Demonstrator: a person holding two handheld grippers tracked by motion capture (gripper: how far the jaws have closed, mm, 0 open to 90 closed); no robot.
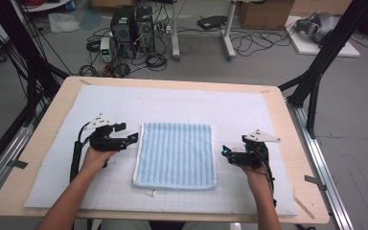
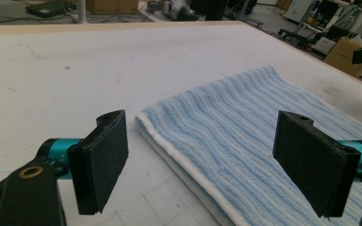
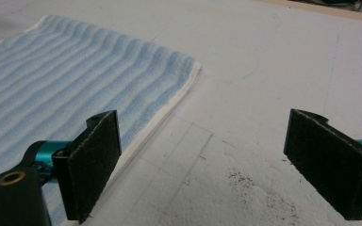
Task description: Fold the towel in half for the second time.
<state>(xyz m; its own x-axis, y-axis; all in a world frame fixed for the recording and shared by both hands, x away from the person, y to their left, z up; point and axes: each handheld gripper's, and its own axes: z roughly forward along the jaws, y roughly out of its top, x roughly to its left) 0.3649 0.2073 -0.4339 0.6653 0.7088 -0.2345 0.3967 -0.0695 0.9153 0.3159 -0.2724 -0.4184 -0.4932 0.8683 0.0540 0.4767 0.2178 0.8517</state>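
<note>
A light blue striped towel lies folded flat in the middle of the white mat. My left gripper rests just off the towel's left edge, open, its jaws empty. In the left gripper view the towel spreads ahead of the left gripper, its white hem running between the two pads. My right gripper sits by the towel's right edge, open and holding nothing. In the right gripper view the towel lies to the left of the right gripper, its hem passing close to the left pad.
The mat covers a wooden table. A small white tag lies just below the towel's front edge. Black frame posts stand at the table's sides. Computers and cables sit on the floor beyond.
</note>
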